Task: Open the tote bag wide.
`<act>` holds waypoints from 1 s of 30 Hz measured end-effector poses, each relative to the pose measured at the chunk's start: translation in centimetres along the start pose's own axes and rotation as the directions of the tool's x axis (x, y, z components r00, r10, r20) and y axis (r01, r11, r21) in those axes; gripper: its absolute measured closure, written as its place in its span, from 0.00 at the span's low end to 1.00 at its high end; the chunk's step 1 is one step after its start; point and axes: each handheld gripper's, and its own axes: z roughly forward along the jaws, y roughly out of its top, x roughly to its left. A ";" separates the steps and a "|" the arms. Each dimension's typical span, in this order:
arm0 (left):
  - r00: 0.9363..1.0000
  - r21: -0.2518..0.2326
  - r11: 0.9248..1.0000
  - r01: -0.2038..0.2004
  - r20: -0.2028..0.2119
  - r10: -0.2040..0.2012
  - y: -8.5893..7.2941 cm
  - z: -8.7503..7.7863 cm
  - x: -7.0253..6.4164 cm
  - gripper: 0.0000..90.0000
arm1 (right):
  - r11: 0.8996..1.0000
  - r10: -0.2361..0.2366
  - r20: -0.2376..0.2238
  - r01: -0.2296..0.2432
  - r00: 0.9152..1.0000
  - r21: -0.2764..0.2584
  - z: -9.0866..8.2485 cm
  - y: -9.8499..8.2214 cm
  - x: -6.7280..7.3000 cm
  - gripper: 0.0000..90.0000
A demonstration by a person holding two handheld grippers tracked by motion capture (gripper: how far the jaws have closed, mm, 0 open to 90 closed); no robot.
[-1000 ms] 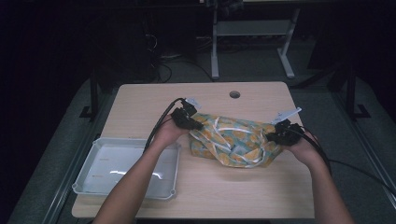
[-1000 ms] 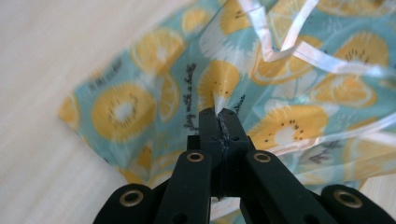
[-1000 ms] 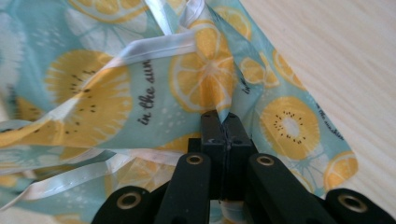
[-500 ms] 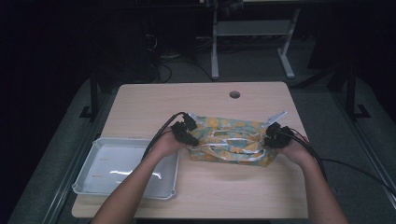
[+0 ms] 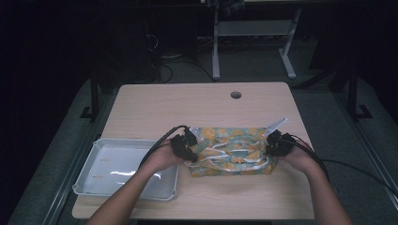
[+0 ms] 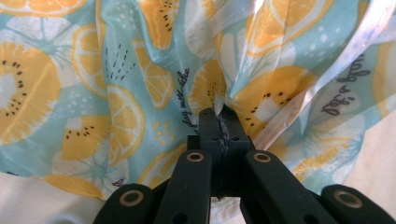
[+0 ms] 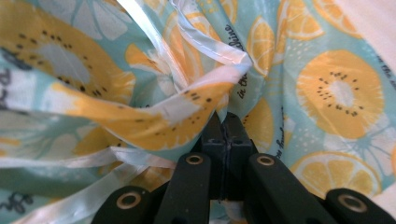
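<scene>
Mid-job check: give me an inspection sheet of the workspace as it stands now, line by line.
Surface: light wooden table with a round hole near the far edge.
Job's things: fruit-print cloth with white ribbons, stretched flat between the two grippers.
Clutter: shallow grey tray on the near left corner, nothing seen in it.
Grippers: left gripper shut on the cloth's edge; right gripper shut on the opposite edge.
Cables: black cables trail back from each gripper along the forearms.
Surroundings: dark room, grey floor, a metal frame beyond the table.
</scene>
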 end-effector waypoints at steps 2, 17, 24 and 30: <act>1.000 0.007 1.000 -0.009 0.015 0.009 -0.5 -0.1 -0.5 1.00 | 1.000 -0.025 -0.002 0.025 1.000 -0.001 -0.2 -0.4 0.5 0.99; 1.000 -0.060 0.998 -0.012 0.013 0.013 -2.1 -1.4 -1.2 0.93 | 0.999 -0.030 -0.046 0.028 0.998 -0.045 -2.0 -2.3 2.9 0.86; 0.999 -0.157 0.987 0.015 -0.030 -0.020 -2.1 -3.1 -0.7 0.72 | 0.989 0.029 -0.024 -0.032 0.999 -0.145 -4.7 -2.2 2.1 0.70; 0.998 -0.234 0.972 0.005 -0.064 -0.020 -1.9 -5.2 -0.6 0.61 | 0.976 0.051 0.001 -0.050 0.999 -0.212 -6.7 -1.8 2.0 0.65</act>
